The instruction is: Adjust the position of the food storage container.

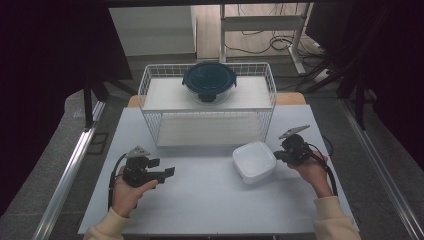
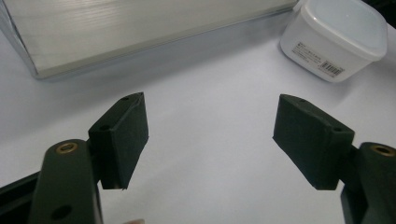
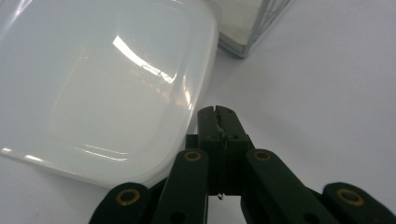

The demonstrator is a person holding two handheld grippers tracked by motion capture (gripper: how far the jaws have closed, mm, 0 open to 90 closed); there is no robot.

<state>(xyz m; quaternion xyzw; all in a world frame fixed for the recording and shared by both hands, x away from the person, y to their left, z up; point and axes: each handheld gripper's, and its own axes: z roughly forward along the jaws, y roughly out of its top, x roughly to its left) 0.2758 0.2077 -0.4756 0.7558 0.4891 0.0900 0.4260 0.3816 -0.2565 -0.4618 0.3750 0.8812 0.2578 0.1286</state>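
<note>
Down at the lower left of the high view, the person's left hand [image 1: 129,192] grips the left claw [image 1: 165,168], forearm coming up from the bottom edge, jaws pointing right across the white tabletop [image 1: 200,200]. Its jaws stand wide apart with nothing between them. At the lower right, the right hand [image 1: 315,172] holds the right claw [image 1: 278,156] pointing left, its tips just beside the right edge of the white lidded container [image 1: 254,161] at centre right. In the right gripper view its jaws are pressed together, empty. Behind, a white wire rack [image 1: 207,102] carries a round dark-lidded container [image 1: 209,81] on top.
</note>
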